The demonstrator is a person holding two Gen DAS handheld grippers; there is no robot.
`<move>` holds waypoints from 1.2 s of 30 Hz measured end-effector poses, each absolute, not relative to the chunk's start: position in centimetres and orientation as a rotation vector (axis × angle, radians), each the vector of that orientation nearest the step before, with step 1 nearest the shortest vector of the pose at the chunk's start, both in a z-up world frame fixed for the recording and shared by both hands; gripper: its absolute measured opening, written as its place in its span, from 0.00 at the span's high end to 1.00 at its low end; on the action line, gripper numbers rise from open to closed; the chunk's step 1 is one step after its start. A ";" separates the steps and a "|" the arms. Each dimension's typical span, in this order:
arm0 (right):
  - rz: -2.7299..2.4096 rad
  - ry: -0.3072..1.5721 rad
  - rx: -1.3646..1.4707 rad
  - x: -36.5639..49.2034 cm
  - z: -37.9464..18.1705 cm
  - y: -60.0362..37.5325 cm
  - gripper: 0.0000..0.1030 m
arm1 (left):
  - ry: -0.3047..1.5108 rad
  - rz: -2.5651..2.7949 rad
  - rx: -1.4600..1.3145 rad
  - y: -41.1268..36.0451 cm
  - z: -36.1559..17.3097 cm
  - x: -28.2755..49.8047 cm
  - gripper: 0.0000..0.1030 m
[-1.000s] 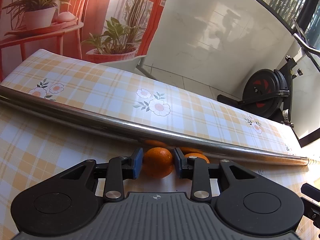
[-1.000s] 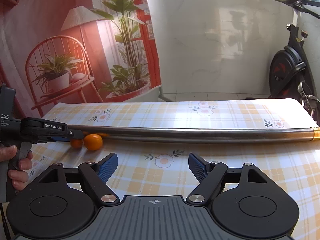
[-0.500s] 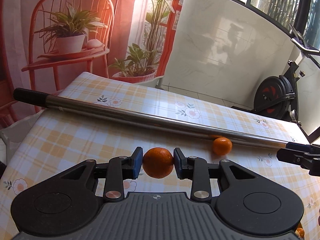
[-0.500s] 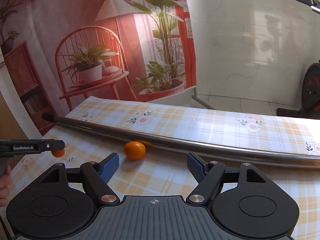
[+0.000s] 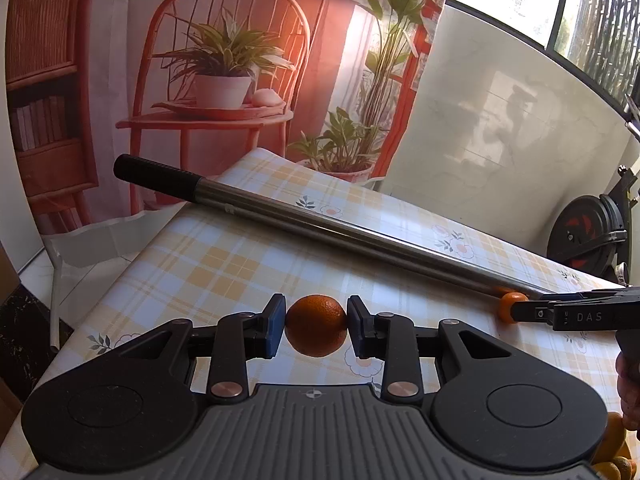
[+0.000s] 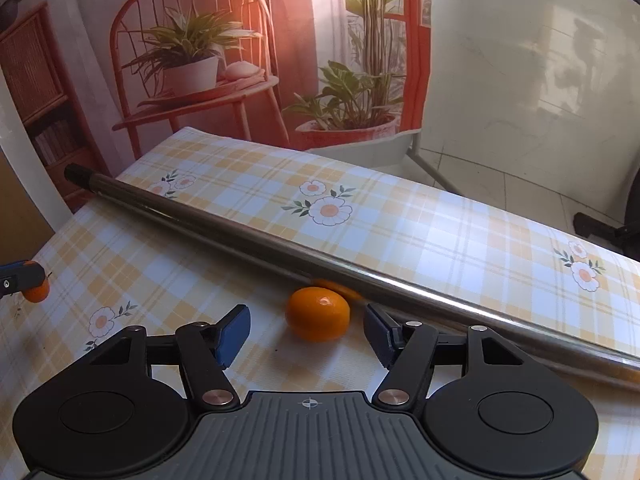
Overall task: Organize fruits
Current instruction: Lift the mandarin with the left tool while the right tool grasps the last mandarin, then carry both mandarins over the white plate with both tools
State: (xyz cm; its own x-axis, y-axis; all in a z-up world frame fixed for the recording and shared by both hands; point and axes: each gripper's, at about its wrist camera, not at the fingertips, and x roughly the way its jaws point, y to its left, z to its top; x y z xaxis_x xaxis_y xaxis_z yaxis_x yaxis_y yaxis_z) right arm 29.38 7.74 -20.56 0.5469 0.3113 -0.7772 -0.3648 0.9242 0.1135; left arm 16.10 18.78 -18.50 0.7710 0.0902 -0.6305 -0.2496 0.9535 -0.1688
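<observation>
My left gripper is shut on a dark orange, held above the checked tablecloth. A brighter orange lies on the cloth against the metal pole. My right gripper stands open just in front of that fruit, one blue pad on each side and neither touching it. The left wrist view shows the same orange partly behind the right gripper's fingers. At the far left of the right wrist view, the held orange peeks from under the left gripper's tip.
The long metal pole with a black grip lies diagonally across the table. Several more oranges sit at the lower right corner beside a person's hand. An exercise bike stands beyond the table's far right edge.
The left gripper lifted its orange off the cloth and drew back from the pole. The right gripper swung left and moved in until the second orange sits just beyond its open fingers.
</observation>
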 end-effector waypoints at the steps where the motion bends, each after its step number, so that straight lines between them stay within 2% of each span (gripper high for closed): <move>1: 0.387 0.929 -0.060 29.9 -20.8 8.0 0.47 | 0.664 0.186 -0.250 18.7 -18.6 15.9 0.66; 5: 0.347 0.967 -0.026 30.8 -21.5 7.9 0.51 | 0.657 0.169 -0.252 18.7 -18.7 15.4 0.66; 10: 0.336 1.000 -0.061 31.1 -22.1 8.3 0.64 | 0.663 0.140 -0.273 18.5 -19.1 15.3 0.66; 23: 0.392 0.938 -0.038 27.6 -19.1 6.9 0.65 | 0.670 0.038 -0.272 16.0 -18.4 14.0 0.66; 36: 0.429 0.841 0.108 18.3 -14.9 0.4 0.65 | 0.684 -0.105 -0.199 10.3 -16.2 10.9 0.66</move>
